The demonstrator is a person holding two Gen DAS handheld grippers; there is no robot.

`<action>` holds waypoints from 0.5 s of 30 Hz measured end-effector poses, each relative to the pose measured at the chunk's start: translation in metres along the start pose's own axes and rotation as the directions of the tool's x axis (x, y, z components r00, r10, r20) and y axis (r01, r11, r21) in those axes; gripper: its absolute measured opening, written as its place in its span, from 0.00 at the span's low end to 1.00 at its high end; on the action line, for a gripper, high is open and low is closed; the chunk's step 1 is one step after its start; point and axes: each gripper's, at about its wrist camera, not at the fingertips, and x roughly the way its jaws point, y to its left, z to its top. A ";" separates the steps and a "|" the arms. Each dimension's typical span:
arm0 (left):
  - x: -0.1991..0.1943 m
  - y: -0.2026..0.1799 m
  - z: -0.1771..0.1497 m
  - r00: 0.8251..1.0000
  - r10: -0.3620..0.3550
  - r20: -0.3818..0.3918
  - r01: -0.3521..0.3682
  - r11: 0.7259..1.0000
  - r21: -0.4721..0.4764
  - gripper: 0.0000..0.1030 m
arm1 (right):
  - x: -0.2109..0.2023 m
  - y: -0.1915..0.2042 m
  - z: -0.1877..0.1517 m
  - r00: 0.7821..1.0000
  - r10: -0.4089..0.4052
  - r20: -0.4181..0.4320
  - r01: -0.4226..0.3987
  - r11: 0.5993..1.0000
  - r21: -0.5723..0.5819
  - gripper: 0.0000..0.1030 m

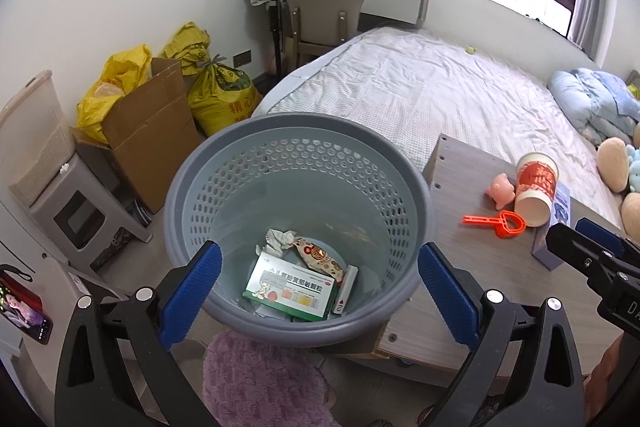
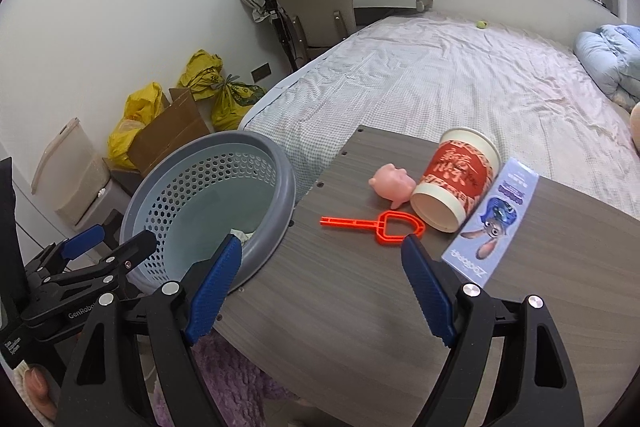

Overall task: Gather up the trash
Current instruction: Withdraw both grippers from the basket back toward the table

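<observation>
A grey perforated waste basket (image 1: 224, 187) (image 2: 280, 163) stands against the left edge of a wood-grain table (image 1: 500, 275) (image 2: 340, 315). In it lie a green medicine box (image 1: 290, 289), a snack wrapper (image 1: 320, 255) and crumpled paper (image 1: 280, 239). My left gripper (image 1: 320, 287) (image 2: 118, 239) hovers open above the basket's near rim, holding nothing. On the table lie a tipped red paper cup (image 2: 456, 179) (image 1: 534, 193), a pink pig toy (image 2: 390, 183), an orange plastic wand (image 2: 372, 225) (image 1: 496, 223) and a blue carton (image 2: 492, 223). My right gripper (image 2: 322, 267) (image 1: 576, 231) is open and empty just short of the wand.
A bed (image 2: 460, 83) lies behind the table, with a blue quilt (image 1: 592, 99) and plush toys (image 1: 612, 163). Cardboard box (image 1: 152, 131), yellow bags (image 1: 224, 95), a grey stool (image 1: 80, 211) and a chair (image 1: 324, 7) stand along the wall. A purple fluffy item (image 1: 260, 379) is on the floor.
</observation>
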 end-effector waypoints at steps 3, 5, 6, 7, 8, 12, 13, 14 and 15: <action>-0.001 -0.007 -0.001 1.000 -0.006 0.000 0.006 1.000 0.011 0.94 | -0.004 -0.005 -0.004 1.000 -0.003 0.004 0.003 1.000 0.009 0.76; -0.001 -0.012 -0.002 1.000 -0.009 -0.002 0.009 1.000 0.018 0.94 | -0.008 -0.009 -0.007 1.000 -0.006 0.006 0.006 1.000 0.015 0.76; -0.001 -0.015 -0.002 1.000 -0.011 -0.003 0.011 1.000 0.023 0.94 | -0.009 -0.011 -0.007 1.000 -0.008 0.007 0.007 1.000 0.018 0.76; -0.001 -0.017 -0.001 1.000 -0.012 -0.004 0.012 1.000 0.027 0.94 | -0.012 -0.014 -0.008 1.000 -0.010 0.008 0.010 1.000 0.021 0.76; -0.002 -0.018 -0.001 1.000 -0.015 -0.003 0.015 0.999 0.030 0.94 | -0.014 -0.016 -0.009 1.000 -0.012 0.012 0.012 1.000 0.026 0.76; -0.004 -0.029 0.002 1.000 -0.030 0.007 0.030 0.999 0.041 0.94 | -0.021 -0.025 -0.010 0.999 -0.026 0.022 0.025 0.999 0.042 0.76; -0.004 -0.031 0.002 0.999 -0.035 0.008 0.035 0.998 0.044 0.94 | -0.023 -0.027 -0.011 0.999 -0.032 0.024 0.031 0.998 0.046 0.76; -0.004 -0.035 0.003 0.999 -0.039 0.009 0.038 0.998 0.047 0.94 | -0.025 -0.031 -0.012 0.999 -0.039 0.025 0.038 0.998 0.050 0.76; -0.003 -0.037 0.003 0.999 -0.043 0.008 0.043 0.998 0.050 0.94 | -0.027 -0.034 -0.012 0.999 -0.044 0.025 0.042 0.998 0.052 0.76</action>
